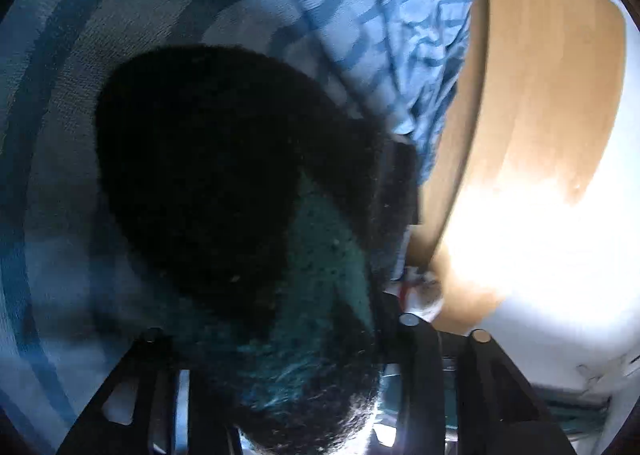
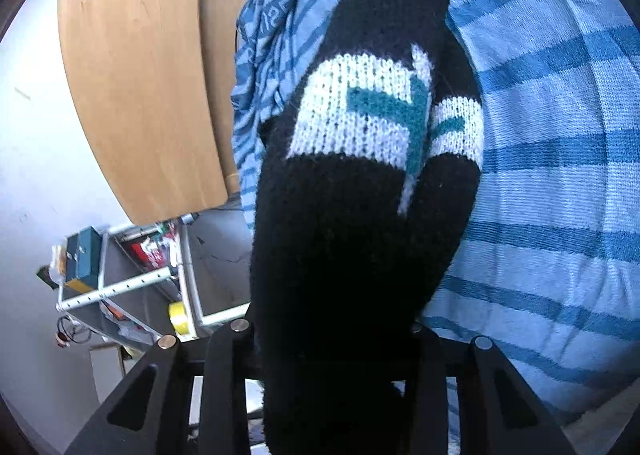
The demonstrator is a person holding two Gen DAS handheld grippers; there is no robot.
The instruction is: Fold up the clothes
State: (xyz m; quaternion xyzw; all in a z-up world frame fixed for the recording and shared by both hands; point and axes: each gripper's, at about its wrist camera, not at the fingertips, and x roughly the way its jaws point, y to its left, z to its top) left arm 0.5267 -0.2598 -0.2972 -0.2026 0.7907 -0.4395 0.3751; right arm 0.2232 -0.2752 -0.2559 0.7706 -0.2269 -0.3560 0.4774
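Between right fingers (image 2: 328, 335): black sock (image 2: 360, 215).

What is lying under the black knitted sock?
Under the black knitted sock lies a blue striped cloth, visible all around it, with a wooden board beside. What is directly beneath the sock is covered, so it cannot be seen.
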